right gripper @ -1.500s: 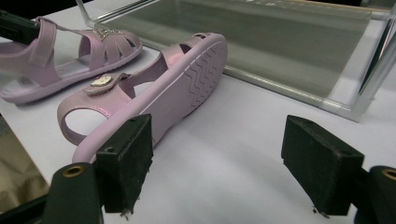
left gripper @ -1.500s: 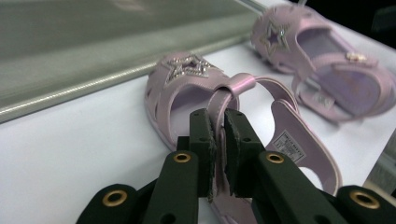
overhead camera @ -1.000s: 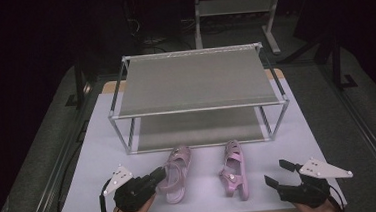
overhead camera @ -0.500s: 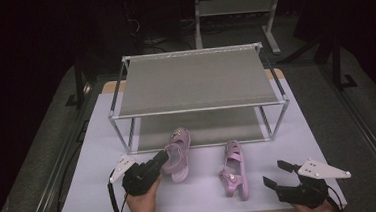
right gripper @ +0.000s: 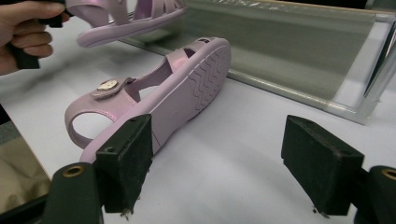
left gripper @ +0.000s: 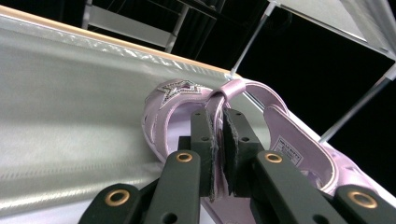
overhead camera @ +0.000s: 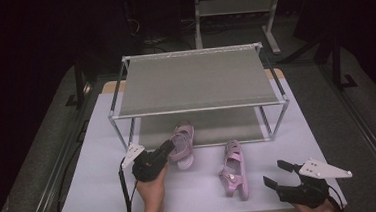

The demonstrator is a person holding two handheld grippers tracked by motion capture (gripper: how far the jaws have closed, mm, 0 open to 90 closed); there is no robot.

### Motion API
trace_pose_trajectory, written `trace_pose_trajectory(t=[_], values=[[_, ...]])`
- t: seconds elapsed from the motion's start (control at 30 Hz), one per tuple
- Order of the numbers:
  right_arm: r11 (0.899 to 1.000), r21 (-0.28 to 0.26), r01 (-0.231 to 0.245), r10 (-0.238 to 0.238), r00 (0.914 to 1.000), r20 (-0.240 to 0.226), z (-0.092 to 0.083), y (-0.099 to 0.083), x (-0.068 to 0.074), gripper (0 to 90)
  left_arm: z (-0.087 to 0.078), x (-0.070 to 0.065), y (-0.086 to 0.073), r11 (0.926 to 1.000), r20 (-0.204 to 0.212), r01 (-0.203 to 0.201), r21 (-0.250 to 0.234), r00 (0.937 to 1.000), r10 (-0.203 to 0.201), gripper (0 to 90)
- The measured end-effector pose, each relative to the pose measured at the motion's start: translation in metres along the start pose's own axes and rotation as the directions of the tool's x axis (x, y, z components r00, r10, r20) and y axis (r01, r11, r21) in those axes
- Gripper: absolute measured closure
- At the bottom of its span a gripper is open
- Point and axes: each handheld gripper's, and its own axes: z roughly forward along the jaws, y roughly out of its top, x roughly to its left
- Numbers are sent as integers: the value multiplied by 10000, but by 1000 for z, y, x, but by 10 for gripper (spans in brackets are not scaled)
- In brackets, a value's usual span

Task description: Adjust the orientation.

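Note:
My left gripper is shut on the strap of a pink sandal, holding it above the table at the front edge of the rack's lower shelf. In the left gripper view the pads pinch the thin strap of the sandal, whose toe carries a glittery star. A second pink sandal lies on its side on the white table; the right gripper view shows the same sandal with its sole facing me. My right gripper stands open near the table's front right, with nothing between its jaws.
A two-level metal shoe rack with grey mesh shelves stands at the middle of the table. Its front posts flank the lower shelf. Another metal frame stands on the dark floor behind the table.
My left gripper has carried the pink sandal up off the table and toward the rack's lower shelf. The right gripper and the other sandal have stayed put.

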Motion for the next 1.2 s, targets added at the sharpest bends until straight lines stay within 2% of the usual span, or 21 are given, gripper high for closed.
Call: trace_pose_trajectory(t=[0.13,0.23,0.4,0.47,0.6,0.83,0.97,1.07,1.13,1.2], values=[[10000,-61,-21,21,10000,-88,0,0,1,268,13,2,4,9992,-45,-350,171,9994,351,836],[10000,-91,-5,5,10000,-44,-1,0,1,267,19,2,6,9984,-49,-552,115,9985,553,837],[9999,-136,-66,66,10000,-21,-2,0,0,267,30,6,10,9993,-197,-364,25,9991,365,837],[9998,-164,-74,73,10000,-36,-2,0,0,267,34,8,11,9993,-320,-372,-105,9988,369,837],[9998,-160,-72,71,9999,-79,-2,0,0,267,40,15,11,9993,-509,-133,-345,9986,116,837],[9997,-240,-98,95,9999,-119,-2,0,0,267,51,24,7,9992,-734,-149,-378,9972,121,837],[9996,-253,-125,121,9998,-151,-2,0,-1,267,57,22,9,9972,-769,-726,-148,9945,713,837],[9996,-271,-125,121,9998,-161,-2,0,-1,267,62,21,13,9972,-723,-686,-291,9952,663,837],[9996,-276,-107,102,9998,-178,-2,0,0,267,65,21,15,9961,-825,-880,-118,9928,867,838],[9996,-268,-107,102,9998,-188,-2,0,0,267,69,20,16,9970,-900,-763,-94,9931,751,838]])
